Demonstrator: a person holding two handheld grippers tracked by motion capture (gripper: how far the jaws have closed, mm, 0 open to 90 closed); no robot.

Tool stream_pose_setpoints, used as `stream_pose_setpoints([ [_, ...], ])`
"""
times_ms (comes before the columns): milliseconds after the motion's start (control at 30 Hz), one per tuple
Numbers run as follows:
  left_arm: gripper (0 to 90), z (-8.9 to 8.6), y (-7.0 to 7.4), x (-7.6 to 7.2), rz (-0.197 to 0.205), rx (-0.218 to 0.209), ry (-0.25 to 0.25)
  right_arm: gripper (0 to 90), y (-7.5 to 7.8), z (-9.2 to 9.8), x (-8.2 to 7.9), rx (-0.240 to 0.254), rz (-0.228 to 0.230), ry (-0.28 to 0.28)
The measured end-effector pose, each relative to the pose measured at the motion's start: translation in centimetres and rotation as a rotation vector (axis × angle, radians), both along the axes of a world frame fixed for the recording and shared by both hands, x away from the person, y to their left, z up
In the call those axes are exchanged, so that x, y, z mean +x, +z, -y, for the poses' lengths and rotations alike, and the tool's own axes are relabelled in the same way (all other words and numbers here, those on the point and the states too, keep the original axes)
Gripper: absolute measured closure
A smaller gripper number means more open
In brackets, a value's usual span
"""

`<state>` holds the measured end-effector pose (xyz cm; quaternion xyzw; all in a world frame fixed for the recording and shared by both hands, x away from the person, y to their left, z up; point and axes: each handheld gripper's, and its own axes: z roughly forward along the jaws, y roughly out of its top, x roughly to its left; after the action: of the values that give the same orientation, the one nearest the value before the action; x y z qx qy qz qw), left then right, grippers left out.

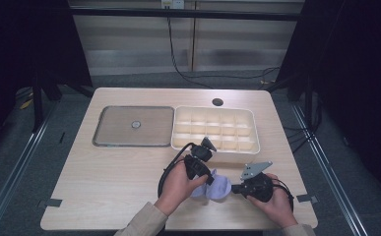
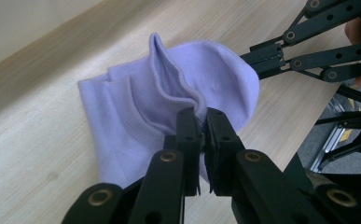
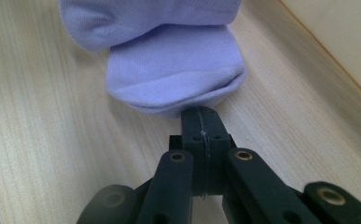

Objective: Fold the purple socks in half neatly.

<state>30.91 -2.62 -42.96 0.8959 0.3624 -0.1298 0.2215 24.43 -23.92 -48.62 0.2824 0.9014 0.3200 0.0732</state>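
**Both grippers pinched a lilac sock near the tabletop's front edge**

The left gripper (image 2: 201, 122) had its jaws nearly shut on the ribbed cuff of the soft lilac knitted sock (image 2: 169, 107). The right gripper (image 3: 201, 122) was clamped tight on the sock's rounded toe edge. The high view placed the sock (image 1: 217, 187) on the pale wooden tabletop (image 1: 104, 182) near its front edge, with a cream compartment tray (image 1: 215, 129) and flat grey lid (image 1: 133, 126) towards the back edge.
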Motion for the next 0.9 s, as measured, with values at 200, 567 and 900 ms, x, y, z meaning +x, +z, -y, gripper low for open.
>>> stream_pose_setpoints([
  [200, 85.1, 0.5, -0.4, 0.0, -0.009, -0.002, -0.007, 90.0, 0.0, -0.1, -0.1, -0.001, -0.007, -0.003],
  [567, 84.6, 2.4, -1.5, -0.8, -0.009, -0.009, -0.048, 90.0, 0.0, -0.1, -0.1, -0.007, 0.0, 0.001],
  [900, 76.5, 2.3, -1.3, -1.0, -0.001, -0.049, -0.057, 90.0, -0.2, -0.2, -0.1, -0.002, -0.006, 0.009],
])
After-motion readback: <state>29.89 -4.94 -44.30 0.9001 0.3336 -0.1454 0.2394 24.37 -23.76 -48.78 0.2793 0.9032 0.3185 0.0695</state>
